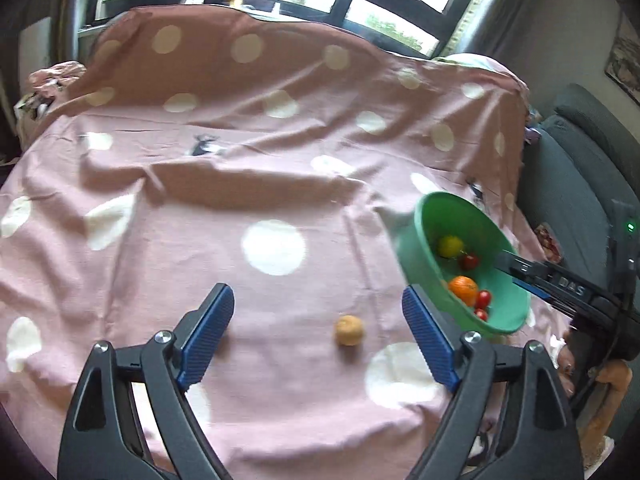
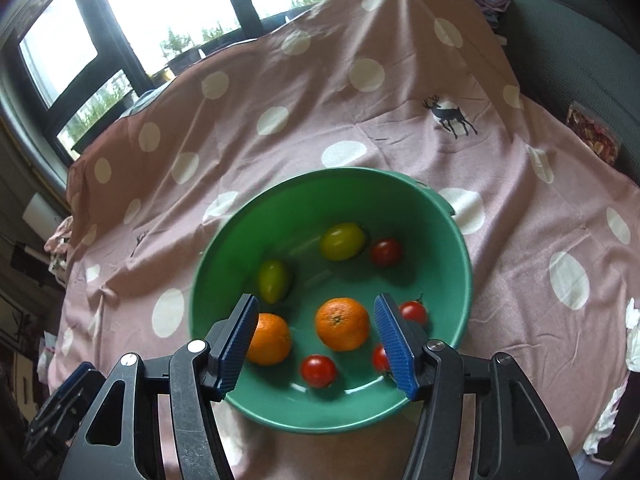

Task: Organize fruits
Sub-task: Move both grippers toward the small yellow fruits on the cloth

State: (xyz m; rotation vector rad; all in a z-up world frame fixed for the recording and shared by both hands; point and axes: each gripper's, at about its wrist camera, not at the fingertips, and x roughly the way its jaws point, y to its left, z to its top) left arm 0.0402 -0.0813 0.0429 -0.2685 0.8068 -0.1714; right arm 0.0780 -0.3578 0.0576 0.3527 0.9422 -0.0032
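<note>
- Left wrist view: left gripper (image 1: 318,320) spread wide, nothing between the pads, hanging over the pink dotted cloth (image 1: 160,200).
- One small tan round fruit (image 1: 349,330) lies loose on the cloth, framed between the two fingers, touching neither. Can't tell what kind; skin looks matte and dry.
- Handling guess: light, firm shell, rolls easily on soft fabric. Take it across its middle with a pad on each side; come straight down so it isn't nudged away. Cloth is wrinkled and may bunch under the fingertips.
- Green bowl (image 1: 424,264) sits to the right, near the loose fruit, not touching it. The right gripper reaches in over its rim.
- Right wrist view: right gripper (image 2: 316,316) jaws apart, pinching nothing, poised over the green bowl (image 2: 320,200).
- One orange (image 2: 342,323) sits in the gap between the pads, clear of both; a second orange (image 2: 269,339) is partly hidden behind the left pad, contact unclear.
- Also in the bowl: two yellow-green lemons (image 2: 343,241), several cherry tomatoes (image 2: 318,370).
- Handling guess: oranges firm, slightly springy, textured peel, good grip at the equator. Tomatoes thin-skinned, glossy, easily crushed; light squeeze only. Bowl is smooth plastic, so fruit will skate when bumped.
- Judgement: bowl is the collection point, tan fruit the only straggler.
</note>
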